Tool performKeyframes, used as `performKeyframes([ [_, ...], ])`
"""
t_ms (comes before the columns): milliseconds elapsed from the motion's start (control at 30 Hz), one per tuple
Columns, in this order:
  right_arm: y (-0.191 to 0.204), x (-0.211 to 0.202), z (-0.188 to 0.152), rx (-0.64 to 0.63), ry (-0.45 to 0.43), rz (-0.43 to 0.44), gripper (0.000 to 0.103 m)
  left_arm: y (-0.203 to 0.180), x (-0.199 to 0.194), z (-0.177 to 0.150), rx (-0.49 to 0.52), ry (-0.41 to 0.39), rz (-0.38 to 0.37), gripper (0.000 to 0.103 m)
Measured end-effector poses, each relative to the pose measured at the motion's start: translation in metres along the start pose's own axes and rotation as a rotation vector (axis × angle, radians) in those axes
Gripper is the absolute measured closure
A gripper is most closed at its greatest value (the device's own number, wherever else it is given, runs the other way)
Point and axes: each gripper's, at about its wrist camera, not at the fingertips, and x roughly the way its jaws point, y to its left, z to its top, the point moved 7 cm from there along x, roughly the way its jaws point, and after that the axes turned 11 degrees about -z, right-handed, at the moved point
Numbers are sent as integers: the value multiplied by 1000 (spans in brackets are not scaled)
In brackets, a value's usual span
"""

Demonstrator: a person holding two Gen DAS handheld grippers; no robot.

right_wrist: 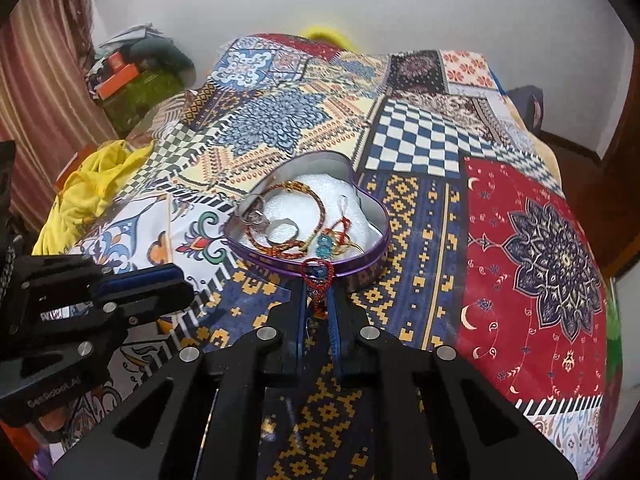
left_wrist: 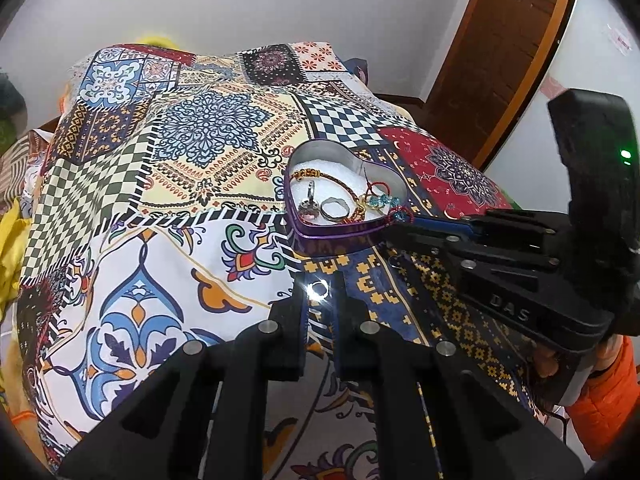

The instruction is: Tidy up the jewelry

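A purple heart-shaped tin (left_wrist: 308,228) (right_wrist: 376,248) with white padding sits on the patterned bedspread. It holds a braided bracelet (right_wrist: 280,196), silver rings (left_wrist: 334,208) (right_wrist: 282,230) and blue beads (left_wrist: 382,200) (right_wrist: 322,246). My left gripper (left_wrist: 318,290) is shut on a shiny silver ring (left_wrist: 317,289), held just in front of the tin. My right gripper (right_wrist: 318,292) is shut on a red beaded earring (right_wrist: 318,276) at the tin's near rim. In the left wrist view the earring (left_wrist: 402,215) hangs at the tin's right edge.
The patchwork bedspread (right_wrist: 520,240) covers the whole bed. Yellow cloth (right_wrist: 88,192) lies at the left edge. A cluttered shelf (right_wrist: 128,76) and curtain stand at the back left. A wooden door (left_wrist: 500,40) is at the right.
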Motion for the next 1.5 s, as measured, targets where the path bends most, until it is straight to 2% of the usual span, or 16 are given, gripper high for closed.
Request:
performKeyframes([
  [233, 0, -17, 12, -4, -49, 8, 94, 1, -8, 17, 6, -35, 14, 95],
  [467, -3, -25, 40, 1, -100, 6, 94, -7, -13, 42, 28, -80, 18, 95],
  [767, -3, -35, 73, 4, -162, 29, 94, -7, -2, 67, 30, -94, -3, 95],
  [867, -1, -31, 76, -10, -150, 46, 94, -6, 8, 71, 27, -79, -17, 95],
  [967, 1, -21, 75, -4, -95, 90, 94, -6, 18, 71, 36, -60, -19, 95],
  [1167, -4, -12, 71, 7, -38, 111, 94, -7, 34, 69, 41, -23, -25, 94],
  [1367, -14, -16, 69, 23, -50, 99, 93, -10, 35, 68, 45, -7, -25, 89],
  [1500, -16, -26, 67, 11, -71, 68, 93, -12, 19, 72, 38, -37, -15, 86],
])
